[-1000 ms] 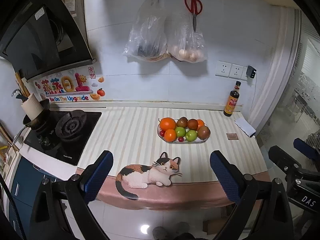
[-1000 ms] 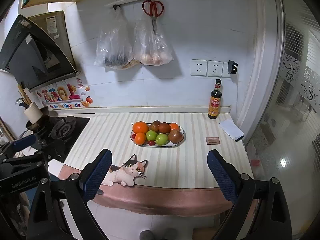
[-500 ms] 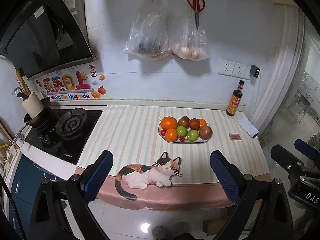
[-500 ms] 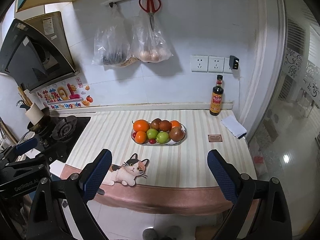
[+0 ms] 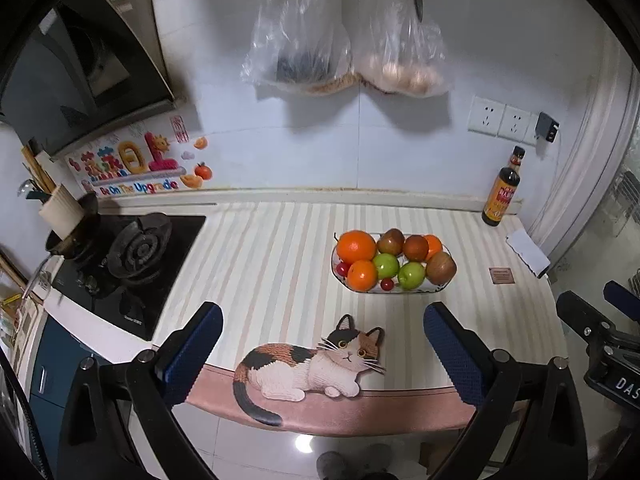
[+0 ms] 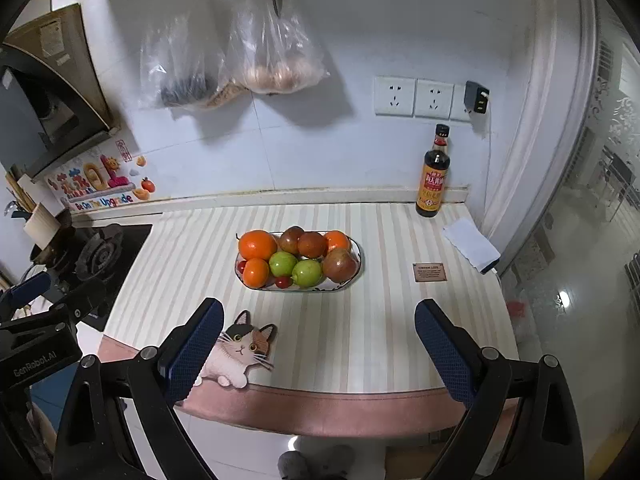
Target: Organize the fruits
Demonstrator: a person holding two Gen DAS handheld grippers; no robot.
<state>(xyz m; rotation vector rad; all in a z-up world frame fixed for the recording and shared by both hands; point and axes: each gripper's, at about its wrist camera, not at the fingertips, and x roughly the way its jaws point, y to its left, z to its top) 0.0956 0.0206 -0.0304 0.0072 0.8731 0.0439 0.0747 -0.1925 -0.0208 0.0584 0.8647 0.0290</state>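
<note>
**Two grippers spread wide, fruit plate untouched ahead**

Two grippers hang at the counter's near edge, both with jaws released and nothing between them. Left gripper frames the calico cat mat, which lies right between its blue pads and drapes over the pink counter lip. Beyond the jaws and a touch to the right sits the fruit plate, an oval dish on the striped countertop, well apart from the fingertips.

Right gripper looks at the same plate from the other side: here it sits ahead of the jaws, slightly toward the left finger. On it, a big orange at the back left, a smaller orange in front of it, two green apples side by side in the middle, a reddish apple at the right end, and small red fruits, possibly cherry tomatoes, at the front rim.

Far ahead and right of the jaws, a dark sauce bottle stands upright against the wall. Off left, the gas burner.
</note>
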